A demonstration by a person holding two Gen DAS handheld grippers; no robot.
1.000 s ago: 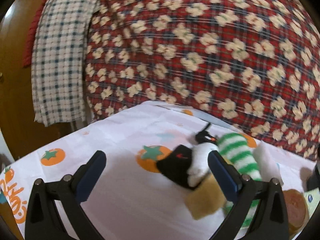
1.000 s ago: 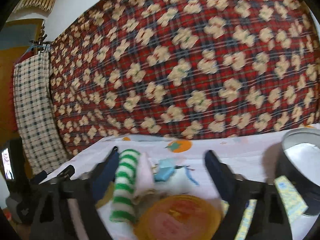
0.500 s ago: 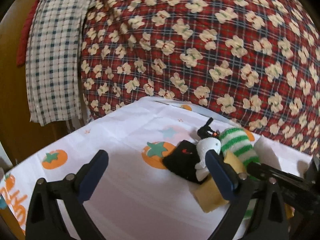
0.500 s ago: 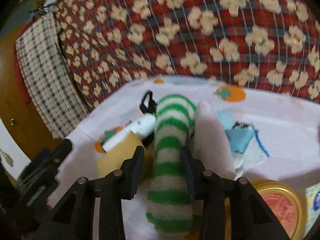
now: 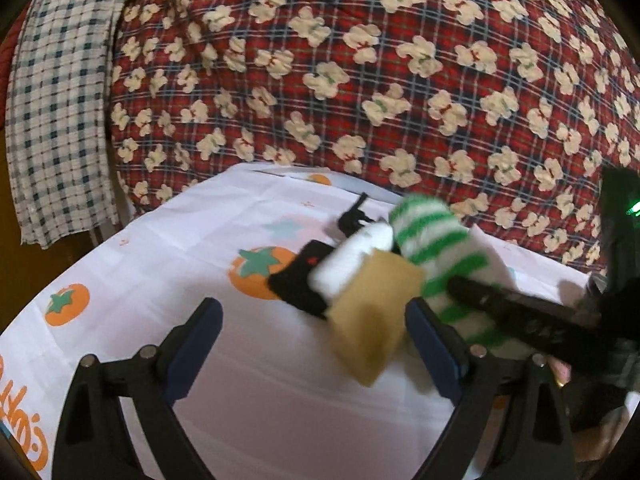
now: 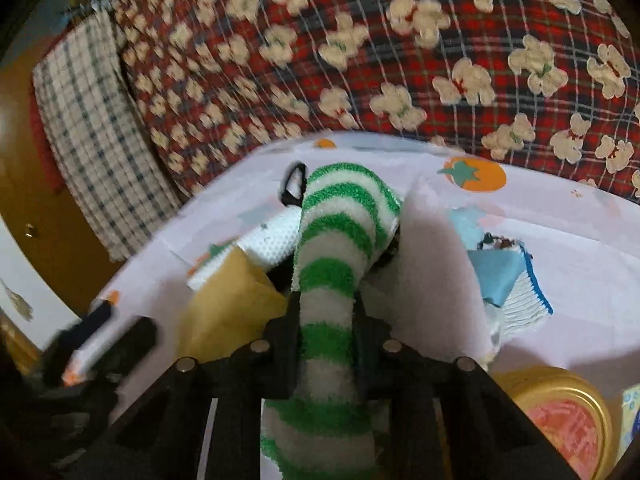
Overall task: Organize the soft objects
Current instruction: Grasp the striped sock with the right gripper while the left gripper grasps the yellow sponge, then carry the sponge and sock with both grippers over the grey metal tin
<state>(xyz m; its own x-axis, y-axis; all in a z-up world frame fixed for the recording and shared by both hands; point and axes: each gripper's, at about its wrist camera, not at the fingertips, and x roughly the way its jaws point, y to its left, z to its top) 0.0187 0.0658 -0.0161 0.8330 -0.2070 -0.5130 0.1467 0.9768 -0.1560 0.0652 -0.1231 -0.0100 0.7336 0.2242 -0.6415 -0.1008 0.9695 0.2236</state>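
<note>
A green-and-white striped fuzzy sock (image 6: 340, 248) lies in a heap of soft things on the white fruit-print cloth (image 5: 168, 264). My right gripper (image 6: 326, 320) is shut on the sock, jaws pinching its middle. The sock (image 5: 436, 248) also shows in the left wrist view, with the right gripper's dark finger (image 5: 516, 312) across it. Beside it lie a tan sponge (image 5: 372, 320), a white mesh item (image 5: 352, 260) and a black cloth (image 5: 296, 284). My left gripper (image 5: 316, 344) is open and empty, its jaws either side of the tan sponge.
A white foam sheet (image 6: 432, 280) and a blue cloth with a white knit piece (image 6: 508, 280) lie right of the sock. A gold-lidded tin (image 6: 560, 416) sits at the near right. A red floral quilt (image 5: 360, 60) rises behind; a checked towel (image 5: 56, 92) hangs left.
My right gripper went from open behind the pile to shut on the striped sock, which now arches up. My left gripper moved closer to the tan sponge and stayed open.
</note>
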